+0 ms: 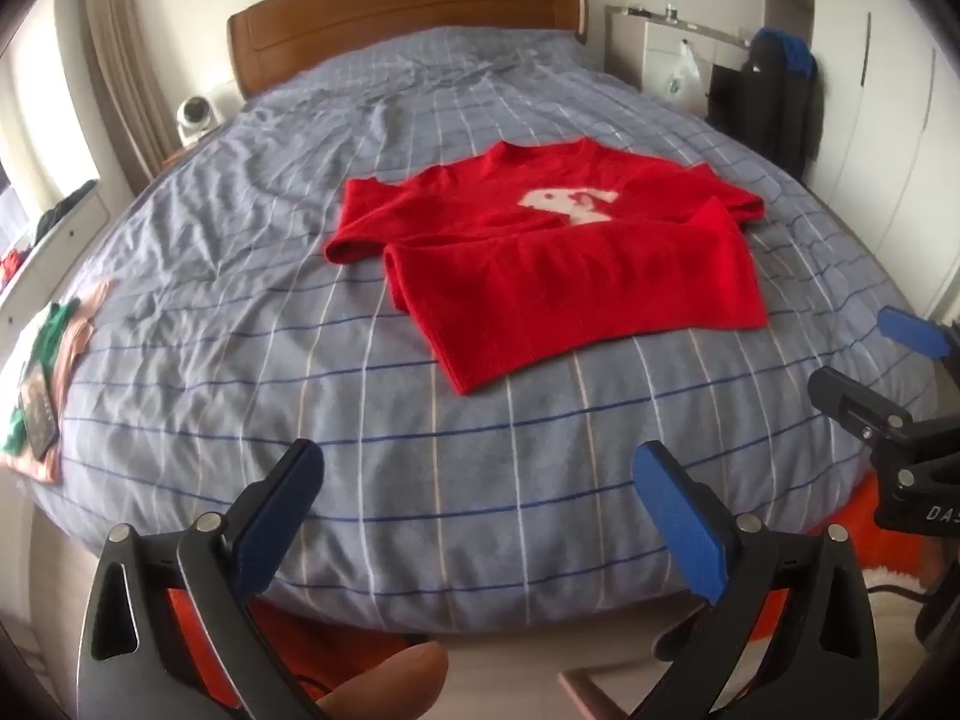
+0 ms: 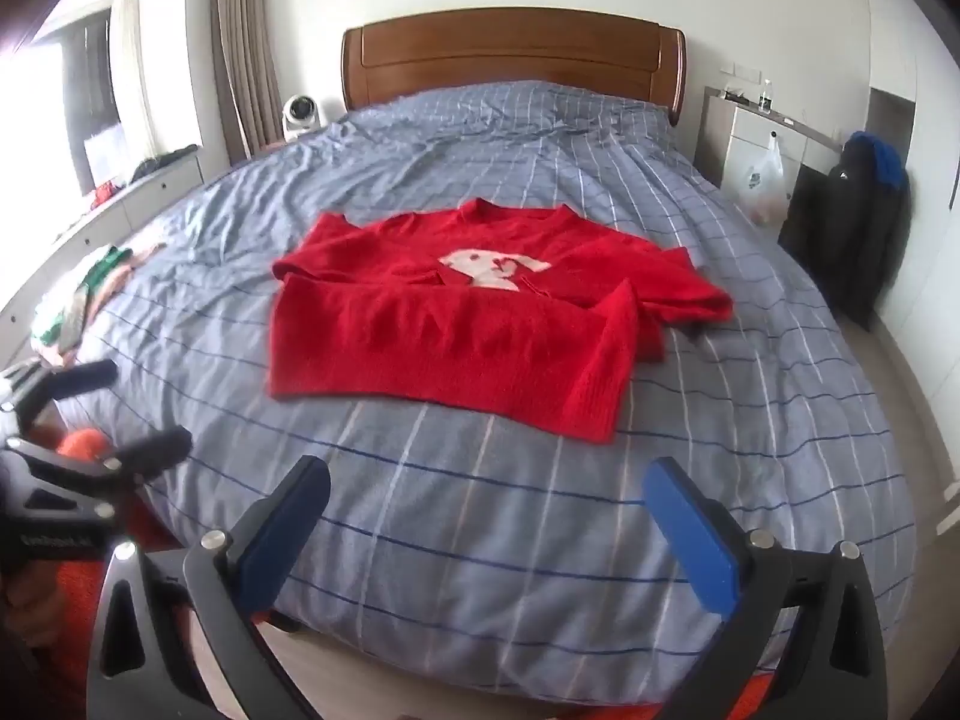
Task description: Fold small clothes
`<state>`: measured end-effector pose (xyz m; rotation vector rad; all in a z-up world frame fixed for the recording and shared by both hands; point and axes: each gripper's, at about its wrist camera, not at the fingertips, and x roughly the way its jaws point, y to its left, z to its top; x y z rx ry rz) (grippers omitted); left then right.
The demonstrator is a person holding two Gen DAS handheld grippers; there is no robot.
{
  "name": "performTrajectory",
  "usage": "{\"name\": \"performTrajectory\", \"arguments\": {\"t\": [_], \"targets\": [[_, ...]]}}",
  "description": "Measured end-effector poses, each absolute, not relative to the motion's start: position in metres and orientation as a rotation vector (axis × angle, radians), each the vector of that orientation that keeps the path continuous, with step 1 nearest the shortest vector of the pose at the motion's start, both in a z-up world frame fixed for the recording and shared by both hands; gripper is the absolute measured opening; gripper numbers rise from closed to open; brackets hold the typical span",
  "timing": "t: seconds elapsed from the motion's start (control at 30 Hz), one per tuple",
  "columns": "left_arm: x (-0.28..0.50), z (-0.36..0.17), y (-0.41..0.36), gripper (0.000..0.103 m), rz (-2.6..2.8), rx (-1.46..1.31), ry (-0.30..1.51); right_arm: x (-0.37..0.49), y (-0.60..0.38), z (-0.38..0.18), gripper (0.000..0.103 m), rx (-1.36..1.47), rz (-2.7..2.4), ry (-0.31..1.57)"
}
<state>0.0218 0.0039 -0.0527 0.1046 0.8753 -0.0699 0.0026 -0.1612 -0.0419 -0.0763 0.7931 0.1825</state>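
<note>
A red sweater is lying partly folded in the middle of the bed, its lower half turned up over the white figure on its chest. The left gripper is hovering over the near edge of the bed, released and holding nothing. The right gripper is hanging just beside it, likewise spread wide and empty. A small pile of clothes is sitting near the bed's left edge.

Daylit bedroom, wooden headboard
</note>
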Motion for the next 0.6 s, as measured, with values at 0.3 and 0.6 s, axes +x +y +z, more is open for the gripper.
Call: {"name": "performTrajectory", "arguments": {"t": [0.3, 0.6], "targets": [[0.0228, -0.0564, 0.0034, 0.103, -0.074, 0.1, 0.892, 0.0033, -0.1613, -0.0435, 0.103, -0.058, 0.181, 0.784], [0.0231, -0.0615, 0.0051, 0.103, -0.072, 0.085, 0.914, 0.0028, -0.1587, -0.0459, 0.103, -0.063, 0.181, 0.787]]}}
